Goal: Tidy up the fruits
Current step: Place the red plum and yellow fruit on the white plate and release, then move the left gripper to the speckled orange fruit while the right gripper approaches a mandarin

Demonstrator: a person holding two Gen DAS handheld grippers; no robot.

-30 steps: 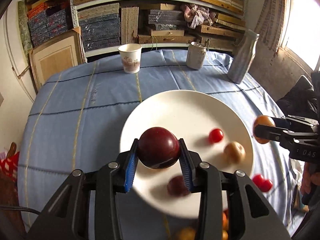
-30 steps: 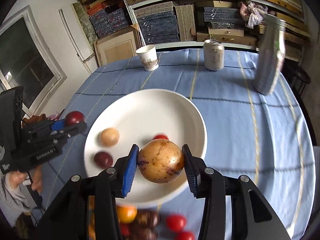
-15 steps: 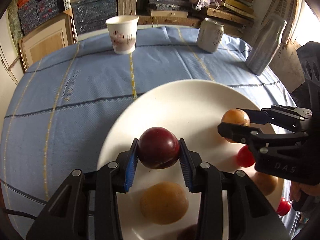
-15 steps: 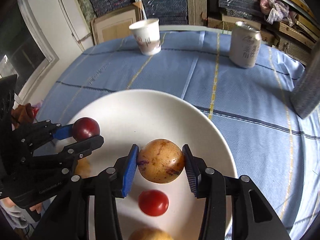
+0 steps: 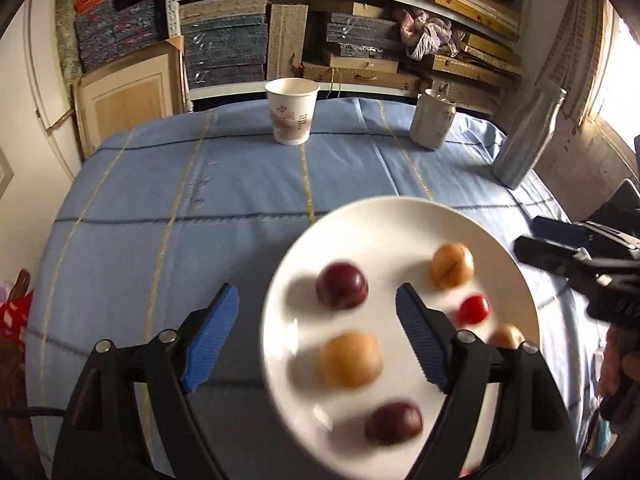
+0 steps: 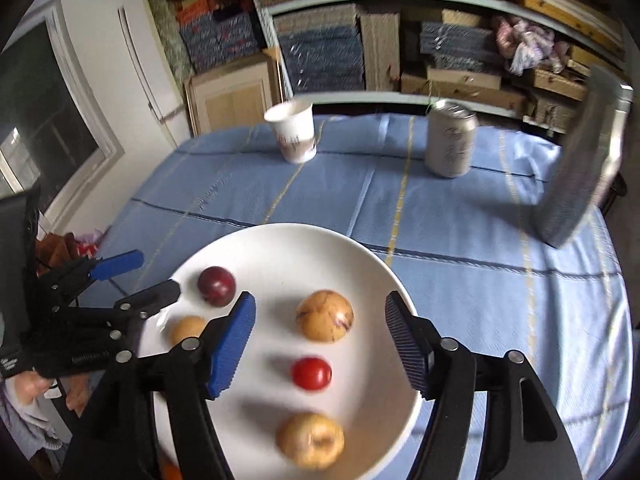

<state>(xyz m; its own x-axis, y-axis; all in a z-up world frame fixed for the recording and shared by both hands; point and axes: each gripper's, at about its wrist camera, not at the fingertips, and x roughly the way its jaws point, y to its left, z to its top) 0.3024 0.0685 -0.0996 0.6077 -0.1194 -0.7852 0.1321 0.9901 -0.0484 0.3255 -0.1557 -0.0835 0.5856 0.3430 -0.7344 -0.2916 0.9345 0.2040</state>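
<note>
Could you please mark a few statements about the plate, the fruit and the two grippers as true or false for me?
1. Both grippers are clamped on fruit. False: the left gripper and the right gripper are opening, their pads clear of any fruit.
2. The dark red plum lies on the white plate. True.
3. The paper cup lies tipped on its side. False: it stands upright on the blue tablecloth.
4. A small red tomato lies on the plate. True.
5. The drink can stands on the plate. False: it stands on the cloth beyond it.
</note>
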